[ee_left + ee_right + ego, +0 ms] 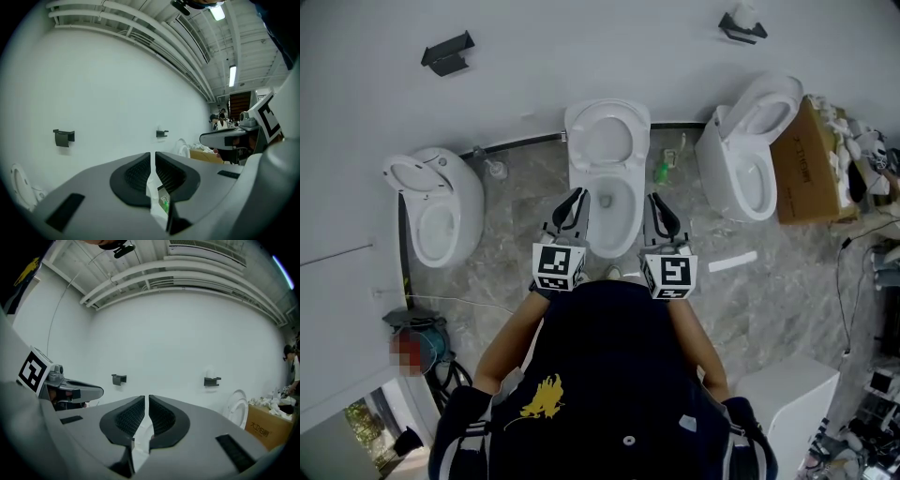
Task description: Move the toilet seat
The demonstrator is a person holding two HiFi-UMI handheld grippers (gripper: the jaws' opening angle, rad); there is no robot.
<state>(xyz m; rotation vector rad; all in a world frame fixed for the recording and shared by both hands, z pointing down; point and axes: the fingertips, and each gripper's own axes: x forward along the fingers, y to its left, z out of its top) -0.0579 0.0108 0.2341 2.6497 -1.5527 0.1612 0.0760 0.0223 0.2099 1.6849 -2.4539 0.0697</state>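
Observation:
The middle toilet (628,239) stands against the white wall with its white seat (607,139) raised and leaning back on the wall. In the head view my left gripper (575,202) hovers over the bowl's left rim and my right gripper (662,212) over its right rim; neither touches the seat. Seen from the left gripper view, the left gripper (153,157) has its jaws together with nothing between them. The right gripper (146,399) is likewise shut and empty in the right gripper view.
A second toilet (436,202) stands to the left and a third (750,150) to the right, beside a cardboard box (806,164). A green bottle (662,171) sits on the floor by the middle toilet. Dark brackets (447,53) hang on the wall.

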